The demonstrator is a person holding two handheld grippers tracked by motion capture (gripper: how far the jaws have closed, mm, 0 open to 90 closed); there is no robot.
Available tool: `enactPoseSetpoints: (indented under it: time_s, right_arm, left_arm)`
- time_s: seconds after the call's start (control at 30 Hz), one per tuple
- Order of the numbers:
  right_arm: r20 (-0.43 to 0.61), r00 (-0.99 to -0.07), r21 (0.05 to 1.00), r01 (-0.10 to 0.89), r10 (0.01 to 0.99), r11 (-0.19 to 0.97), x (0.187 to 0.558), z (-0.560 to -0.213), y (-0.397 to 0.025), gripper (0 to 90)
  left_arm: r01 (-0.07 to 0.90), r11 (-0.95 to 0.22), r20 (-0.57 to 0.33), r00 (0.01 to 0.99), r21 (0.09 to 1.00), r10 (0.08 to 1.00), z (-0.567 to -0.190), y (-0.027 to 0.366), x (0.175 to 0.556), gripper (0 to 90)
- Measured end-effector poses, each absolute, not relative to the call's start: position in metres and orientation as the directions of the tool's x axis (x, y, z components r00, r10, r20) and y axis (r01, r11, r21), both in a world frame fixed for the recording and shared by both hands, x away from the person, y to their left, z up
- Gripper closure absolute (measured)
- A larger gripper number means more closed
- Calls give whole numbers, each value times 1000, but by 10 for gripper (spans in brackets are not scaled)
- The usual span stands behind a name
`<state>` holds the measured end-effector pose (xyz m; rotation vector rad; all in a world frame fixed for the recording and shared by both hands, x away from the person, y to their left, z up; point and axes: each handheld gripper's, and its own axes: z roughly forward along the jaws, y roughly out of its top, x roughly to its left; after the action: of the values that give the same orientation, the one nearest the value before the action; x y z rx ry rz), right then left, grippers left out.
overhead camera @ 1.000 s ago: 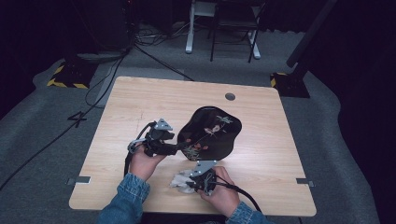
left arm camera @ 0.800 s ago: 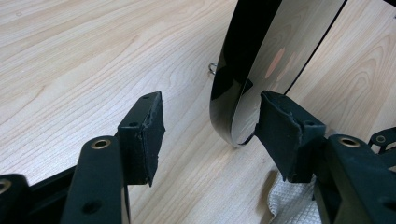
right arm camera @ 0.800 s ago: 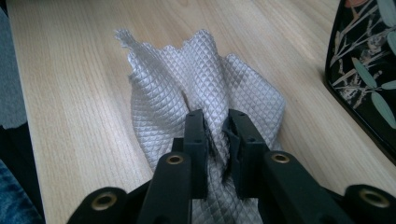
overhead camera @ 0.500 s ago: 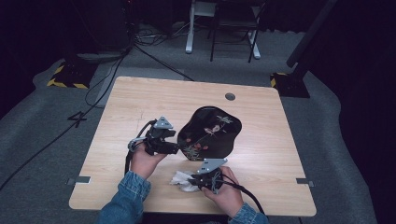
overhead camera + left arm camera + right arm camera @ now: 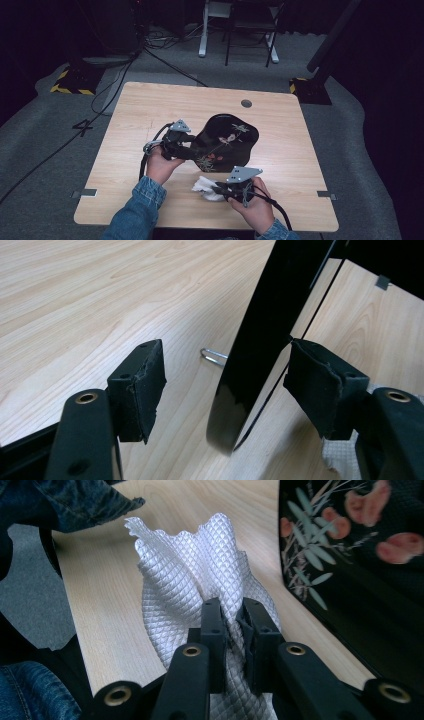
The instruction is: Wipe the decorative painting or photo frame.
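Note:
A black lacquer tray (image 5: 227,137) painted with pink flowers stands tilted up on the wooden table (image 5: 150,105). My left gripper (image 5: 192,146) is at its left rim. In the left gripper view the jaws (image 5: 227,380) are open around the glossy rim (image 5: 260,335); the right pad (image 5: 320,382) touches it and the left pad (image 5: 142,382) is apart from it. My right gripper (image 5: 221,192) is shut on a white quilted cloth (image 5: 204,187), just in front of the tray. In the right gripper view the cloth (image 5: 190,565) bunches upward from the pinched jaws (image 5: 235,625), with the tray's painted face (image 5: 350,555) to the right.
A thin metal wire (image 5: 212,356) lies on the table behind the tray's rim. A round cable hole (image 5: 246,103) sits near the table's far edge. Cables trail from both grippers toward the person's denim sleeves (image 5: 137,205). Chair legs (image 5: 240,35) stand on the floor beyond.
My right gripper with the cloth has shifted slightly right along the tray's front edge. The left gripper and the tray have stayed in place.

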<state>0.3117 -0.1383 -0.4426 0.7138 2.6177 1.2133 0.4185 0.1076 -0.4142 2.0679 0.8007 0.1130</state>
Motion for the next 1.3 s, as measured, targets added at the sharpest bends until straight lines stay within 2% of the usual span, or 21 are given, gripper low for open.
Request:
enactPoseSetpoints:
  time_s: [0.33,0.8,1.03,1.3]
  right_arm:
    - [38,-839,797,353,542,490,315,-421,-162,815]
    - [4,-783,877,302,622,374,331,-378,-190,814]
    - [-30,-743,922,238,668,306,339,-356,-197,814]
    - [-45,-730,950,181,682,256,344,-342,-194,813]
  left_arm:
    - [472,-417,-192,809,777,556,-413,101,419,342]
    - [465,-429,-180,812,775,555,-412,94,417,371]
    - [455,-452,-176,827,767,534,-413,91,417,417]
    - [454,-452,-182,831,768,526,-416,93,418,426]
